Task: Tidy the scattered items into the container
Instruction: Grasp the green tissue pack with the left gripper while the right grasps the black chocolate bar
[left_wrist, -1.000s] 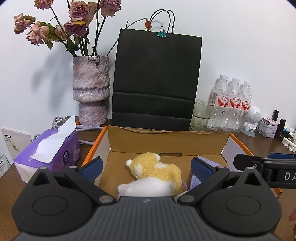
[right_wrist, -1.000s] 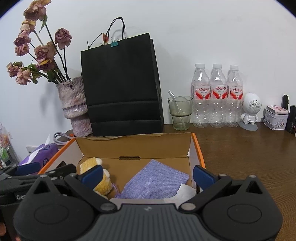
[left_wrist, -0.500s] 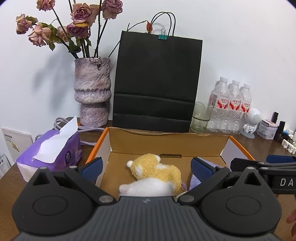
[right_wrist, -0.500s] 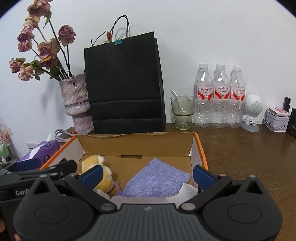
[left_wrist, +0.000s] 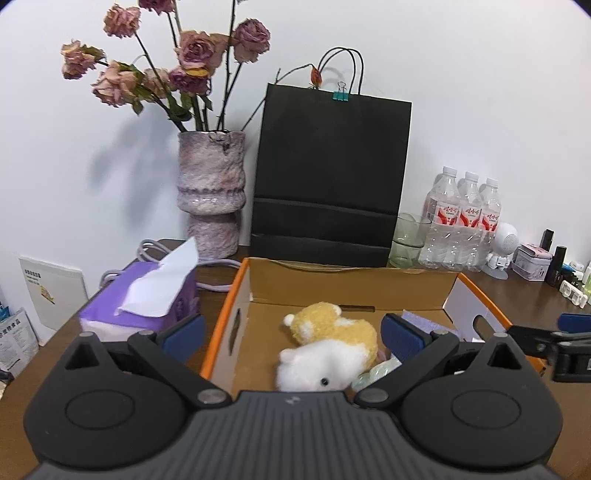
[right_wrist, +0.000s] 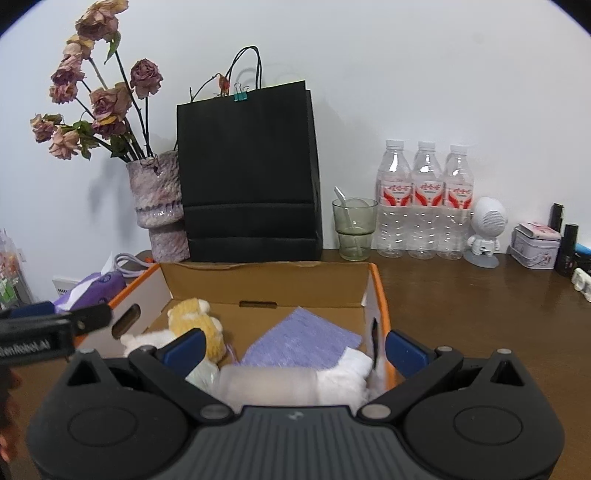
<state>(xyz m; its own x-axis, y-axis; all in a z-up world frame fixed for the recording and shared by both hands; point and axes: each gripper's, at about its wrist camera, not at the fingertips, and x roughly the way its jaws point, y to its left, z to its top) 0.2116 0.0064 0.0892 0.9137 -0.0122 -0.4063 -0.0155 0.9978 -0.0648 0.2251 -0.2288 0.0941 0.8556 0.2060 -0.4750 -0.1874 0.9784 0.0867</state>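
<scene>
Fingers (left_wrist: 184, 332) of both grippers spread wide, empty, above the cardboard box (left_wrist: 351, 284) holding the plush toy (left_wrist: 332, 343).

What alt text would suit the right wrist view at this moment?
The open right gripper hovers empty over a cardboard box holding a plush toy, a purple cloth and a white fluffy item. Behind the box stand a black paper bag, a vase of dried roses and three water bottles.
</scene>
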